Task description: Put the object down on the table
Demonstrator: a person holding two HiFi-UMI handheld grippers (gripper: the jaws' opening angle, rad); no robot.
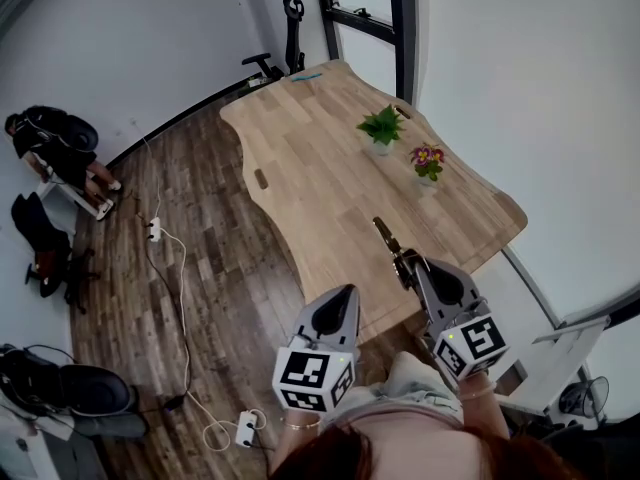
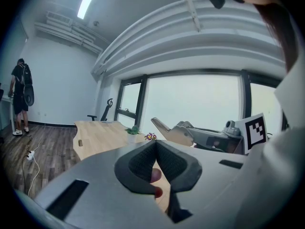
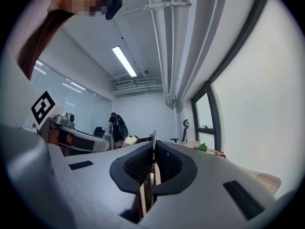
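Right gripper (image 1: 408, 266) is clenching a thin flat object (image 1: 386, 238), slim and dark in the head view and edge-on between the ribbed black pads in the right gripper view. The object is sticking out forward over the near edge of the table (image 1: 300, 168) and is not lying on it. Left gripper (image 1: 345, 293) is sitting beside the right one with its jaw tips pressing together and nothing between them. A fingertip with a red nail is showing behind its pads. Both grippers are wearing smooth grey shells, and each is carrying a cube of black-and-white markers.

The table is showing a pale wood grain top with a wavy outline and rounded corners. A leafy green plant (image 1: 381, 128) and a pink-and-yellow flowering plant (image 1: 428, 160) are standing on it in small white pots, near each other and well apart from the grippers. The floor (image 1: 200, 258) is showing dark wood planks, and a white cable (image 1: 180, 298) is trailing across it. White walls and tall dark-framed windows are enclosing the room. A person (image 1: 50, 148) is standing by the far wall.
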